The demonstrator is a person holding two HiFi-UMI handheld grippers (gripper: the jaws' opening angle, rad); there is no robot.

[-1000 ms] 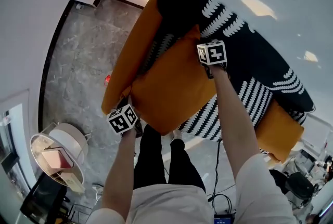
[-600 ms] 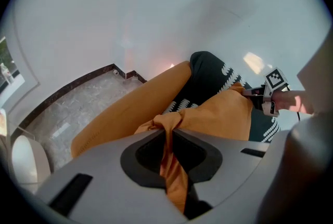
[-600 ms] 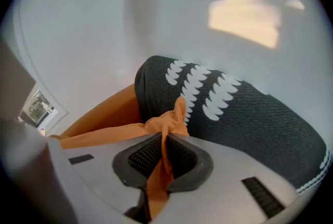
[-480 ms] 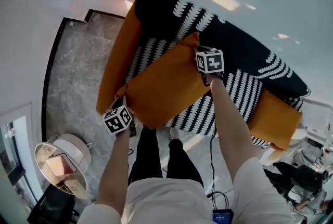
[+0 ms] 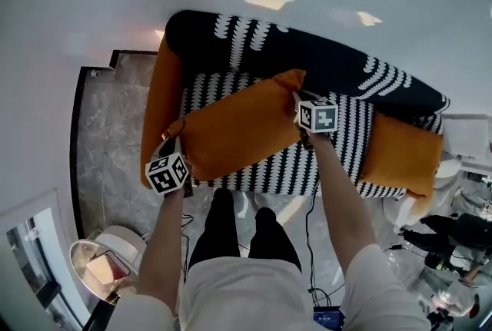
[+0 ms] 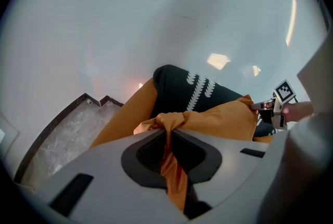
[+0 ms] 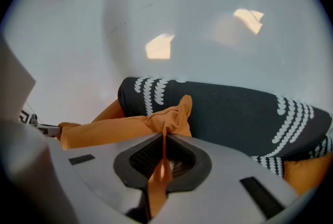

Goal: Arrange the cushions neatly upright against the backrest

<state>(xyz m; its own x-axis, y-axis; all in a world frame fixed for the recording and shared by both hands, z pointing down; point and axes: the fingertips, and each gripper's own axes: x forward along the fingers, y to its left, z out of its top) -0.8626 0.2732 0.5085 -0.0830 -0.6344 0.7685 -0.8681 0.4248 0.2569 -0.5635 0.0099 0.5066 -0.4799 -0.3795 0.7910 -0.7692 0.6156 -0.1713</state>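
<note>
1. I'm looking steeply down on the sofa (image 5: 361,76). It has a black backrest with white leaf-like marks, a black-and-white patterned seat and an orange arm (image 5: 160,110) at its left end.
2. The orange cushion (image 5: 238,130) hangs stretched between my two grippers over the left half of the seat. One corner is near the sofa's left arm and the opposite corner is up by the middle of the backrest. It lies slanted rather than upright, and I can't tell whether its underside touches the seat.
3. A second orange block (image 5: 403,157) sits at the seat's right end, well apart from the held cushion.
4. My right gripper (image 5: 301,103) is pinched on the cushion's corner by the backrest, with a thin fold of orange fabric caught between its jaws.
5. My left gripper (image 5: 172,143) is clamped on the bunched corner near the left arm. Both pairs of jaws have just been closing tighter on the fabric.
</note>
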